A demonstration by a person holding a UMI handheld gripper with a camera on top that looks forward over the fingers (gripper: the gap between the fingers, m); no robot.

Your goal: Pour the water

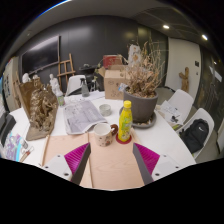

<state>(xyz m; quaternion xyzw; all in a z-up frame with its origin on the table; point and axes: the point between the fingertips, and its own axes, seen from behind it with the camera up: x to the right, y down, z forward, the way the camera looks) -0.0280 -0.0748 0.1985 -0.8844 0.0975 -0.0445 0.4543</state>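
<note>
We're holding the claw (111, 165) released, nothing gripped. Bottle (125, 122) on the desk (170, 140) just ahead, probably light, slick, squashy; we're targeting mid-body. Cup (103, 134) beside it.

no legible text, bottle (125, 121) label unreadable

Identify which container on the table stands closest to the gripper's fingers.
The white cup, just ahead of the open gripper. The yellow bottle stands beside it, slightly farther back; the dark plant pot is farther still.
</note>
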